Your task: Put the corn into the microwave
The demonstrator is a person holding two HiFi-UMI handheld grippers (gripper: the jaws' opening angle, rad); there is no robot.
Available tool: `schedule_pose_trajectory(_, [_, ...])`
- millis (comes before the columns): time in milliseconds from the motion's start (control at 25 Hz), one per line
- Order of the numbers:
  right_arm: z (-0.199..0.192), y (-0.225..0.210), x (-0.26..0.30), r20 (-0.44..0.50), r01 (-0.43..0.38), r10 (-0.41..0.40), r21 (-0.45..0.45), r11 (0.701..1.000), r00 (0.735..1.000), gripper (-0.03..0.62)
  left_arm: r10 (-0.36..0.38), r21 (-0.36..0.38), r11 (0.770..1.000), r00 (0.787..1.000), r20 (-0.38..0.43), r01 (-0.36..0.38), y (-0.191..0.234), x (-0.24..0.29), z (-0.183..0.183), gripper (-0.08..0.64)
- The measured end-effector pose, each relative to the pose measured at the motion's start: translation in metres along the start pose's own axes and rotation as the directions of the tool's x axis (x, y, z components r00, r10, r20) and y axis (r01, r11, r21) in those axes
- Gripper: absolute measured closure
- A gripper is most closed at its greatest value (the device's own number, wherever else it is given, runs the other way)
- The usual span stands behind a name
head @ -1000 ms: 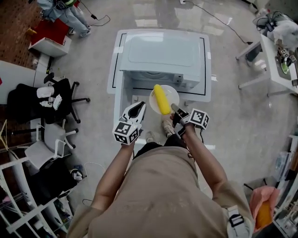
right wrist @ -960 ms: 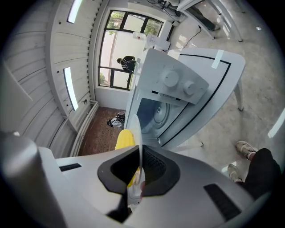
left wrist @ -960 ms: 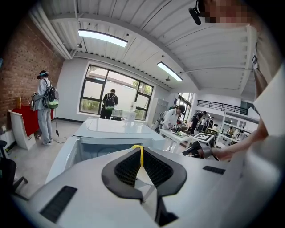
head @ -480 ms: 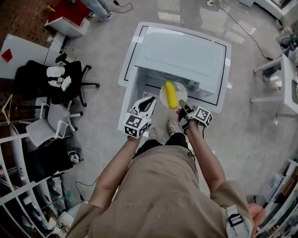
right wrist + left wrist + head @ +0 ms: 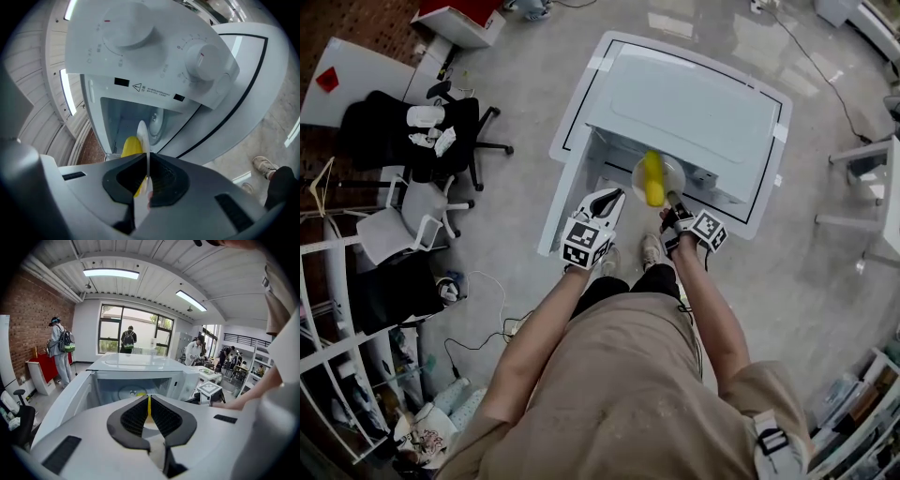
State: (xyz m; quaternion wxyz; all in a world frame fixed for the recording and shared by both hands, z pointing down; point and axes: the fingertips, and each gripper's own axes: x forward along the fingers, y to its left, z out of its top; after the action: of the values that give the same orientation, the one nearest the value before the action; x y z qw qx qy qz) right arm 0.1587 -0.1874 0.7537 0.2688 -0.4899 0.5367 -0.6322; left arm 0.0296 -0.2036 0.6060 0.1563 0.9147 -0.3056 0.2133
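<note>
My right gripper has its fingers clenched on the rim of the white plate. The corn lies on the plate, held at the mouth of the open microwave. My left gripper has its fingers pressed together on nothing. The microwave sits on a white bench edged with a black line, on a glossy grey floor. A black office chair stands well to the left, and a brick wall and tall windows lie beyond

Both arms extended toward 12 o'clock. Left gripper jaws together, empty; right gripper jaws clamped on white round plate rim.
</note>
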Motion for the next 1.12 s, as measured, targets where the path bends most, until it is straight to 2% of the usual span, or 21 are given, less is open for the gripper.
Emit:
schedule_pose_trajectory(280, [0.007, -0.018, 0.030, 0.010, 0.002, -0.002, 0.023, 1.000, 1.000, 0.575, 0.052, -0.027, 0.998, 0.999, 0.002, -0.052, 0.008, 0.005, 0.000, 0.554])
schedule_pose_trajectory(560, [0.017, -0.032, 0.051, 0.062, -0.003, -0.001, 0.062, 0.998, 0.998, 0.575, 0.093, -0.054, 0.994, 0.996, 0.004, -0.092, 0.017, 0.003, 0.000, 0.554])
schedule_pose_trajectory(920, [0.027, -0.047, 0.067, 0.118, -0.001, -0.015, 0.131, 0.991, 0.993, 0.575, 0.113, -0.066, 0.991, 0.994, -0.012, -0.113, 0.025, -0.003, -0.006, 0.554])
schedule_pose_trajectory(1120, [0.032, -0.044, 0.079, 0.131, 0.003, -0.021, 0.138, 0.990, 0.991, 0.575, 0.114, -0.071, 0.991, 0.993, -0.017, -0.115, 0.027, -0.002, -0.009, 0.554])
